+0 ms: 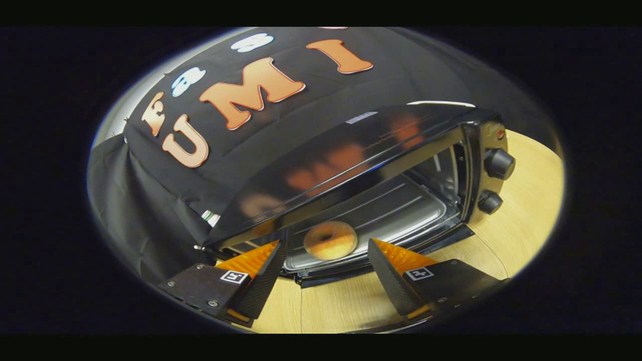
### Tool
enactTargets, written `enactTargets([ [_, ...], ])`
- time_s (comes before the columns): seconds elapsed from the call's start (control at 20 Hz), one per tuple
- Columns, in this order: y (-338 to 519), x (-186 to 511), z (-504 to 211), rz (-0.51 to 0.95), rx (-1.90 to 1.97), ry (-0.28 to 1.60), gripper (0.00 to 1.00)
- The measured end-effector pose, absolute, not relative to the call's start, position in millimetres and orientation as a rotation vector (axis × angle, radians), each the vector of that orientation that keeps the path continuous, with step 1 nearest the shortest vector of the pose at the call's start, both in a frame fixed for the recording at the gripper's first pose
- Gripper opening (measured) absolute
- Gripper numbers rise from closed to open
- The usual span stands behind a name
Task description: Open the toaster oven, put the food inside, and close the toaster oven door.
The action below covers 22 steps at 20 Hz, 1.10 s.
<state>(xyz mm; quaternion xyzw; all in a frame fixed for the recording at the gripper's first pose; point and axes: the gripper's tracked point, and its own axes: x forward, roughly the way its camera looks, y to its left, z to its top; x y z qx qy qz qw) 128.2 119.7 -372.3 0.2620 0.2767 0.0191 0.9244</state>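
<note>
Gripper point(326, 250) fingers spread wide, holding nothing. Donut point(330, 240) lies on tray point(396, 210) inside oven point(351, 165), near front edge, just ahead of fingers and between their tips, touching neither. Oven door point(381, 260) dropped open, flat on table point(521, 210) beneath tips. Two knobs point(499, 164) on oven's right panel. Black cloth point(150, 210) hangs behind and left of oven. Nothing between fingers and donut.
</note>
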Motion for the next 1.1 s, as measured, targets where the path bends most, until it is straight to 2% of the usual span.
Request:
enactTargets([
  [0.5,84.0,47.9,-355.9,-0.007,0.253,0.548,0.99],
  [0.7,69.3,8.9,-372.3,-0.032,0.093,0.597,0.99],
  [1.1,74.7,-46.3,-420.8,-0.042,0.019,0.720,0.99],
])
